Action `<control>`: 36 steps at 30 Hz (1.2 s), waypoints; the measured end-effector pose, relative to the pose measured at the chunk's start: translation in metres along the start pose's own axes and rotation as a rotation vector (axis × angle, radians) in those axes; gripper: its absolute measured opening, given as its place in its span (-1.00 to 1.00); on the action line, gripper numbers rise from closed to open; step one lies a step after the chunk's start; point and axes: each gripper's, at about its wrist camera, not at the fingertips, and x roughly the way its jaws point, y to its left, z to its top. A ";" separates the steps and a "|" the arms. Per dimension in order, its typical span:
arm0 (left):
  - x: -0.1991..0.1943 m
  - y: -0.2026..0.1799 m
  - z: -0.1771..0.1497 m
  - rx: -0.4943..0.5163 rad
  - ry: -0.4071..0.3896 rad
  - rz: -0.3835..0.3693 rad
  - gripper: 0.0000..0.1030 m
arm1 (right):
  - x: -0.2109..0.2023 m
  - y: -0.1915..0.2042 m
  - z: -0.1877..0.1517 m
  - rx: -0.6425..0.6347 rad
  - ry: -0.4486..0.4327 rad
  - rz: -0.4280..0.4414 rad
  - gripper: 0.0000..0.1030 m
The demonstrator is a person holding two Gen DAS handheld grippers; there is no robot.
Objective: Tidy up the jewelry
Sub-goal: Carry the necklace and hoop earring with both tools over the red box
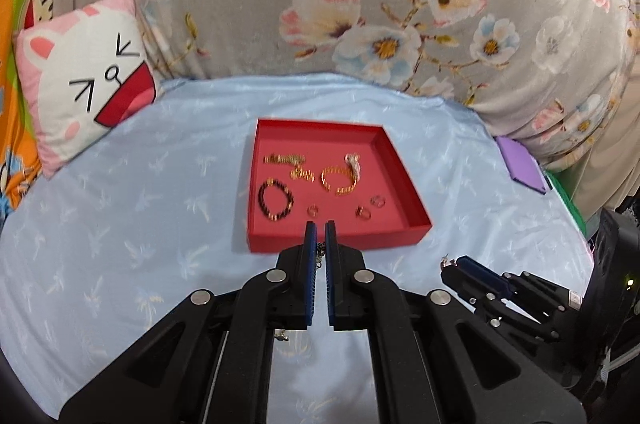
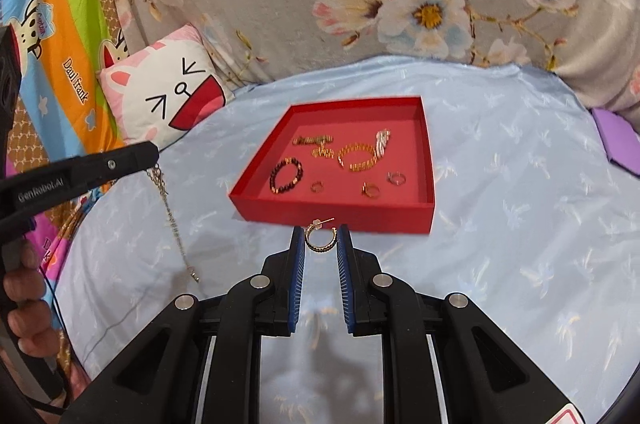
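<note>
A red tray (image 1: 404, 168) (image 2: 428, 152) sits on the light blue sheet. It holds a dark bead bracelet (image 1: 275, 199) (image 2: 286, 174), a gold bracelet (image 1: 339, 178) (image 2: 357, 157), gold chains and three rings. My left gripper (image 1: 320, 230) is shut on a thin chain (image 1: 319, 256) just before the tray's near wall; in the right wrist view the chain (image 2: 170, 212) hangs from the left gripper (image 2: 150, 154) down to the sheet. My right gripper (image 2: 320, 234) is shut on a gold hoop earring (image 2: 319, 239) just before the tray, and shows in the left wrist view (image 1: 450, 264).
A cat-face pillow (image 1: 80, 76) (image 2: 168, 92) leans at the back left. A floral grey blanket (image 1: 360, 4) rises behind the tray. A purple object (image 1: 522, 164) (image 2: 616, 140) lies at the sheet's right edge.
</note>
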 end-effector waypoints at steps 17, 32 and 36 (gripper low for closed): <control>0.059 -0.011 0.095 0.010 -0.054 -0.001 -0.94 | 0.062 -0.029 0.088 0.005 -0.017 -0.001 -0.71; 0.145 0.000 0.112 -0.028 0.029 0.028 -0.94 | 0.152 -0.064 0.100 0.029 0.086 -0.051 -0.71; 0.158 0.002 0.112 -0.038 0.043 0.030 -0.94 | 0.168 -0.069 0.100 0.040 0.112 -0.054 -0.71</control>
